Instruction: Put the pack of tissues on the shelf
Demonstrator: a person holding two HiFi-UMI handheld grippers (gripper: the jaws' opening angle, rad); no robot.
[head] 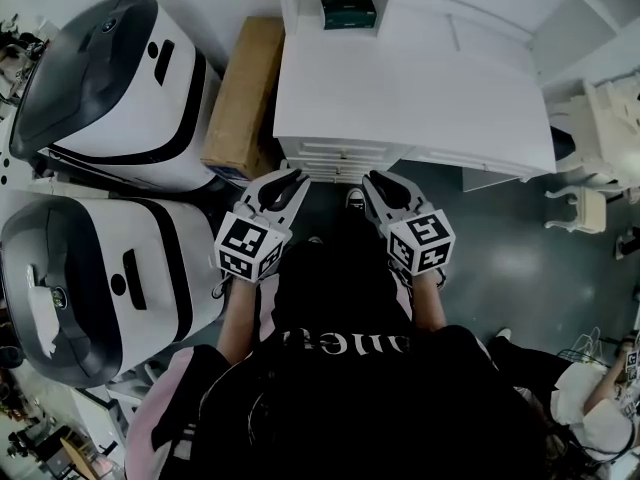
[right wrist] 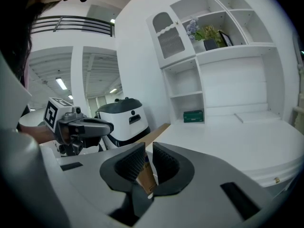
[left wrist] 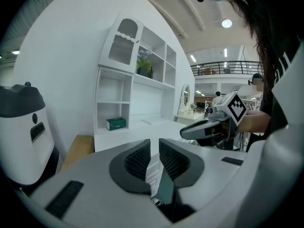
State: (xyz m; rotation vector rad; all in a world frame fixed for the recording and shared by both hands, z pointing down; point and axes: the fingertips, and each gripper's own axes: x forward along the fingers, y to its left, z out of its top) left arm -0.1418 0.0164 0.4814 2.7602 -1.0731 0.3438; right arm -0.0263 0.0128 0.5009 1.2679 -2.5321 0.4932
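The green pack of tissues (head: 349, 13) lies in the lowest open compartment of the white shelf unit (right wrist: 183, 80), at the back left of the white desk (head: 420, 78). The same pack (left wrist: 116, 123) (right wrist: 193, 116) appears small and far off in both gripper views. My left gripper (head: 292, 176) (left wrist: 155, 145) hangs shut and empty in front of the desk's front edge. Beside it my right gripper (head: 372, 178) (right wrist: 148, 147) is shut too, with nothing between its pads. Both point towards the desk, well short of the pack.
Two big white-and-black machines (head: 110, 78) (head: 90, 288) stand at the left. A brown cardboard box (head: 243, 93) leans between them and the desk. Drawers (head: 335, 158) sit under the desk edge. A white chair (head: 600, 138) stands at the right, with a person (head: 600, 408) at lower right.
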